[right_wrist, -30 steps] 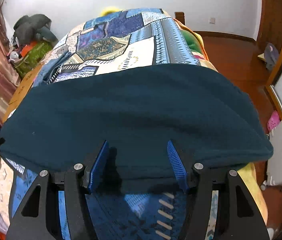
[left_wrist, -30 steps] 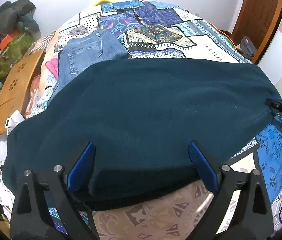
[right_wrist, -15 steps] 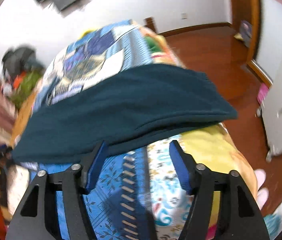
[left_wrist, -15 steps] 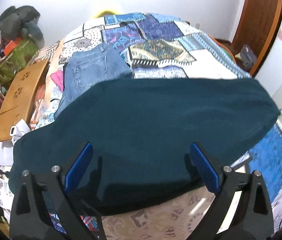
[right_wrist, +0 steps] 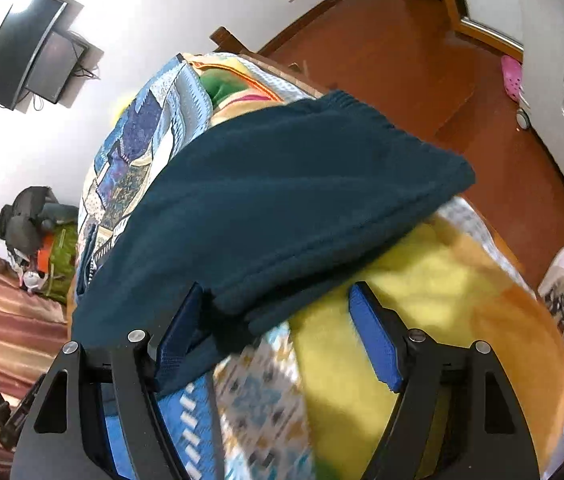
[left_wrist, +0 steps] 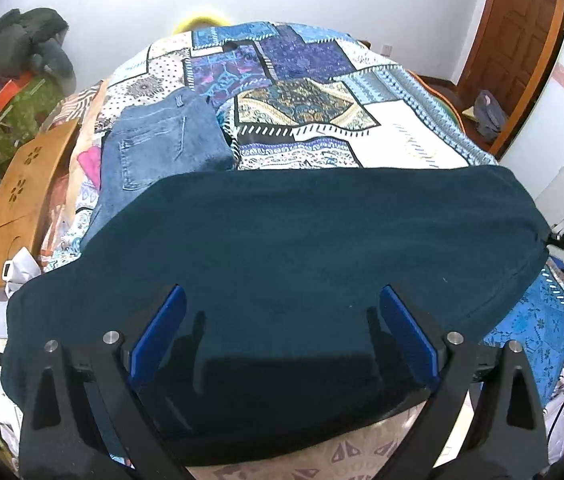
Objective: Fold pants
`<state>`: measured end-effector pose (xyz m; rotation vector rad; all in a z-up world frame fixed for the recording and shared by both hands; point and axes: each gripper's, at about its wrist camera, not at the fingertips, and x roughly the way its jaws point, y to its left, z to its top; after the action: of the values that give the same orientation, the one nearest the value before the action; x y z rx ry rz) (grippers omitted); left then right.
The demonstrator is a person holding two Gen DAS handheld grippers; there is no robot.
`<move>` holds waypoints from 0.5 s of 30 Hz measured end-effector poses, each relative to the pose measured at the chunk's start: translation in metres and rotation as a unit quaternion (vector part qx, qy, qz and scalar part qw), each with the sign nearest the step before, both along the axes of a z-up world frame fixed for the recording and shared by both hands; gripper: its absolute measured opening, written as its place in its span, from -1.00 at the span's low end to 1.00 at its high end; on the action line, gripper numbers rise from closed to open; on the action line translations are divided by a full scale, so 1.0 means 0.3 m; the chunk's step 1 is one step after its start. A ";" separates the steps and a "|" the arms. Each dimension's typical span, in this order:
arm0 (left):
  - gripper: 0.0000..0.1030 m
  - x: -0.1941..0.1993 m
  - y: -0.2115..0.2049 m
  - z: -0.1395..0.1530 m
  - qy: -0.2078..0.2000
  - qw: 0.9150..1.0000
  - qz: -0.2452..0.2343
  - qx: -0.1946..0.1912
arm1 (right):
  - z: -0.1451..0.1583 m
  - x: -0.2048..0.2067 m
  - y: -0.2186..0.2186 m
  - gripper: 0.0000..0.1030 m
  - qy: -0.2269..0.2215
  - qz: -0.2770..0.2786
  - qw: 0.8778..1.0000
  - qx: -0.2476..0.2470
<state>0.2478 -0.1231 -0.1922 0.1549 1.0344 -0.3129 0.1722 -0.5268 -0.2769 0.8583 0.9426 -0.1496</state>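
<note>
Both grippers open, nothing clamped; pants lie crosswise in front of them on the bed.
Teal pants [left_wrist: 301, 248] are folded flat, long axis left-right on the quilt [left_wrist: 401, 140]. Left gripper [left_wrist: 282, 344] straddles the near fold edge; right gripper [right_wrist: 278, 332], jaws just opened wider, sits at the right end with a corner by its left pad. Fleece looks thick, layered, smooth. Jeans [left_wrist: 158, 148] lie beyond.

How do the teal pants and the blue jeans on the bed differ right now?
The teal pants are dark, fleecy and spread wide across the near bed; the blue jeans are lighter denim with stitched pockets, a smaller bundle farther back, their near end hidden behind the teal pants. Both rest on the patchwork quilt.
</note>
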 end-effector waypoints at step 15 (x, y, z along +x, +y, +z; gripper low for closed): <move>0.91 0.028 0.013 -0.020 -0.001 1.000 0.021 0.015 | 0.104 0.022 -0.122 -0.64 -0.064 -0.067 0.995 -0.049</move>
<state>0.2562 -0.1192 -0.1983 0.1596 1.0395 -0.2586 0.1789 -0.5635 -0.2458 0.8308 0.7524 -0.2523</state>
